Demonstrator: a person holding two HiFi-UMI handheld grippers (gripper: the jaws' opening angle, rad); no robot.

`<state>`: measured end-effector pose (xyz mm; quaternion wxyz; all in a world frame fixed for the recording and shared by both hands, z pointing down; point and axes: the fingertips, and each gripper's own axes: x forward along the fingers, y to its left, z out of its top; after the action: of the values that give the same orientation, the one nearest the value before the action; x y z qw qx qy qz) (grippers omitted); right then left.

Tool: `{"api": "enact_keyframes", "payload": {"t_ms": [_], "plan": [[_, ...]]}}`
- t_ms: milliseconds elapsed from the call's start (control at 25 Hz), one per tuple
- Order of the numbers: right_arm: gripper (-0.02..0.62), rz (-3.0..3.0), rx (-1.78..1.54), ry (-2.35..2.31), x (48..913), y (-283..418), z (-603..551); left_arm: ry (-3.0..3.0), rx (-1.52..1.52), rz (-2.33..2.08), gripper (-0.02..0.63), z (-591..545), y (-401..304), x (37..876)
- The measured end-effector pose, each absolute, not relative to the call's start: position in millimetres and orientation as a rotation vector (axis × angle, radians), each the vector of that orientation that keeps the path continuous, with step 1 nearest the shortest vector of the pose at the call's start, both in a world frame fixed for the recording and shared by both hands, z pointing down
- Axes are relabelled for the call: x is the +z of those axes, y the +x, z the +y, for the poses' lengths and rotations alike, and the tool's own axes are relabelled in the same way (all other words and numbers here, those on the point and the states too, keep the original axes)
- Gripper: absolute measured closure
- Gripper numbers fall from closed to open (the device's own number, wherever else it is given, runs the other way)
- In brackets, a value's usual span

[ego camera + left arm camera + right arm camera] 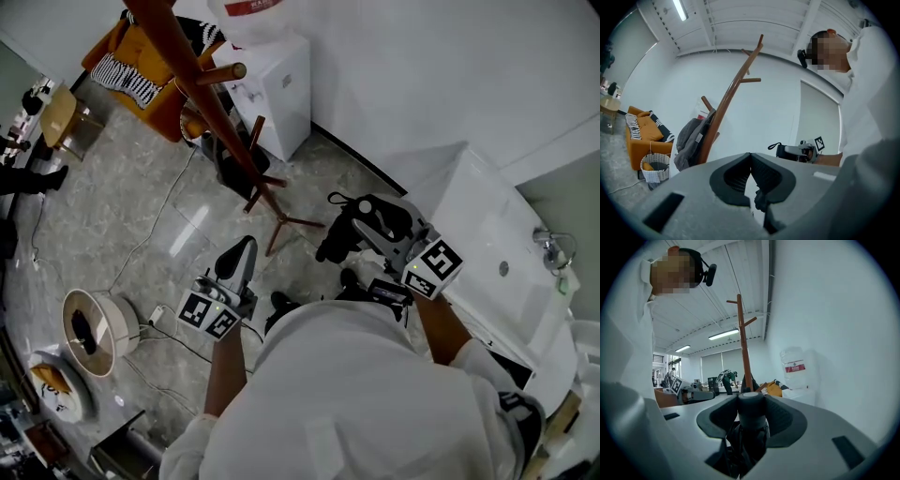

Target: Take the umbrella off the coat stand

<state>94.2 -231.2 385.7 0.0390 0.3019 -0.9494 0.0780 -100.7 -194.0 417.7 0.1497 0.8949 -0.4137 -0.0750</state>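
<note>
While the right gripper [751, 409] is clamped on the single folded black umbrella [746, 446], held off the pegs and just right of the one coat stand [202, 94], the left gripper [750, 165] has its jaws pressed together on nothing. One grey garment [691, 138] hangs on the stand.

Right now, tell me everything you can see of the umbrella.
The umbrella is a black compact one, folded short. Its rounded, cylinder-shaped end stands upright between the jaws of the right gripper, which are shut on it, and its dark fabric hangs bunched below them. In the head view it sticks out of the gripper toward the coat stand with a thin strap looping off its end. It hangs clear of the stand, and only the gripper touches it.
</note>
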Motion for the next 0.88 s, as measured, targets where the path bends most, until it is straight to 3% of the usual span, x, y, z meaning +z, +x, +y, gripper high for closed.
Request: {"api": "enact_keyframes", "payload": {"t_ms": [880], "plan": [[0.411, -2.887, 0.285, 1.064, 395.5, 93.1, -232.0, 2.528, -0.052, -1.368, 0.592, -200.7, -107.8, 421.0]]}}
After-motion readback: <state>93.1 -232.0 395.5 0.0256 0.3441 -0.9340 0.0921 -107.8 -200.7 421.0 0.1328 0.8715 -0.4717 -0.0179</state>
